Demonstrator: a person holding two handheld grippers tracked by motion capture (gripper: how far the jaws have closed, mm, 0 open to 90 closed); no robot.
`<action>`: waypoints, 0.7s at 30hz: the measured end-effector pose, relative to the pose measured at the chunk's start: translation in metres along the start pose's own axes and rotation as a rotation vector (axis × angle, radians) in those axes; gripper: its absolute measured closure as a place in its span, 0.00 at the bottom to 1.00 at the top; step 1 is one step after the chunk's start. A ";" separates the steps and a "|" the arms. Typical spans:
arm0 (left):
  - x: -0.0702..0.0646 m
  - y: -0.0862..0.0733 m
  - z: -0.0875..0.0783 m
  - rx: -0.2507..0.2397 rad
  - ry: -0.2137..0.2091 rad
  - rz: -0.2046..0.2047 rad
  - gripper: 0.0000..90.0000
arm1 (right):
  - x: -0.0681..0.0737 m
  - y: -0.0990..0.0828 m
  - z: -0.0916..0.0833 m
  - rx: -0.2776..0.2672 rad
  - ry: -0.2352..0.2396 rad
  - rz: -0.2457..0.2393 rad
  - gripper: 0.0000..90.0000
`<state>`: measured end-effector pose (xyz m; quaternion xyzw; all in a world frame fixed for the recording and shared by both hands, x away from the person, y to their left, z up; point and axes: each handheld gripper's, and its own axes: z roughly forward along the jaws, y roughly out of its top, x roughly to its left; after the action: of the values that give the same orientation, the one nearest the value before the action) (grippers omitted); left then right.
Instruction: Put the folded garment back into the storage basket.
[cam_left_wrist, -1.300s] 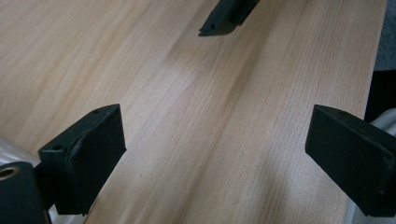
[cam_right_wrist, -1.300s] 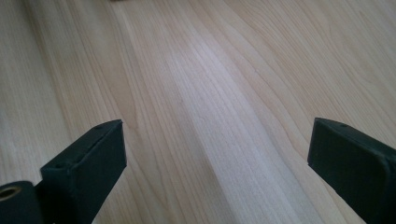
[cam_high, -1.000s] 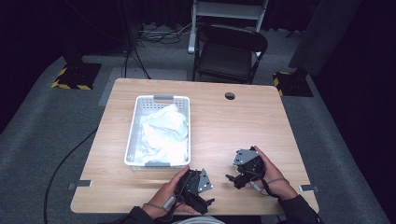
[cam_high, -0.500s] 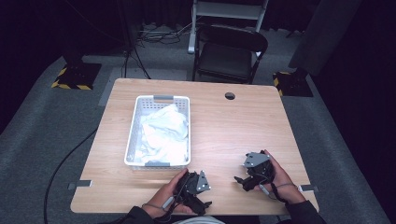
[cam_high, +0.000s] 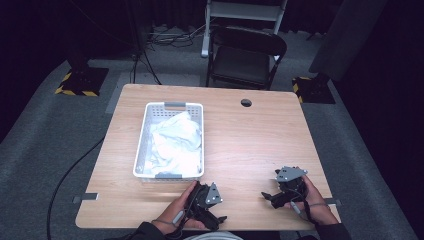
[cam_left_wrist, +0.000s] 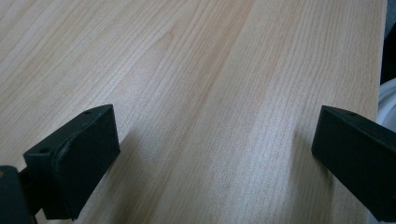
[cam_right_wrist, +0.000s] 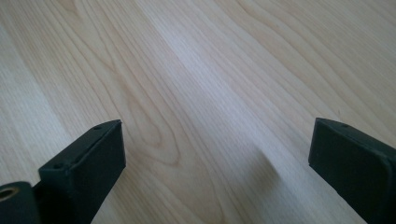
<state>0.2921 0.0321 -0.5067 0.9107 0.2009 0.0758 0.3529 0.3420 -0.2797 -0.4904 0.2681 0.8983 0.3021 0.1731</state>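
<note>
Pale wood-grain surface (cam_high: 250, 145), rectangular, with a small round hole (cam_high: 246, 103) near its far edge. White slatted basket (cam_high: 146, 127) sits on the left half, long axis running away from the person, grey handles at the near and far ends. Crumpled white cloth (cam_high: 175, 142) lies inside it, bunched mostly toward the right wall and far half. Left tool (cam_high: 218, 219) low at the near edge, just in front of the basket's near right corner, held in the left hand (cam_high: 182, 210); grey three-cornered plate on top catches light. In the left gripper view, left tool (cam_left_wrist: 212, 149) has both black jaws spread wide, bare wood between them, nothing held; the surface's edge and a sliver of something white show at the far right. Right tool (cam_high: 267, 196) rests near the right front corner, well apart from the basket, in the right hand (cam_high: 310, 200), its grey plate facing up. In the right gripper view, right tool (cam_right_wrist: 215, 158) likewise stands wide apart, only wood grain between the jaws. Beyond the surface: a dark folding chair (cam_high: 247, 55), grey carpet, cables on the floor, and yellow-black striped bases (cam_high: 82, 82) to either side.
</note>
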 end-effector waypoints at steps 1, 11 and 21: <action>0.000 0.000 0.000 0.000 0.000 0.000 0.01 | -0.001 -0.003 0.000 0.002 -0.001 0.007 0.04; 0.001 0.000 0.000 0.000 -0.003 0.001 0.01 | -0.013 -0.030 -0.003 -0.056 0.061 0.138 0.01; 0.001 0.000 0.000 0.000 -0.003 0.001 0.01 | -0.023 -0.050 -0.015 -0.078 0.029 0.179 0.01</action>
<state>0.2926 0.0327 -0.5067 0.9110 0.1999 0.0747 0.3530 0.3343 -0.3337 -0.5074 0.3358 0.8607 0.3552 0.1427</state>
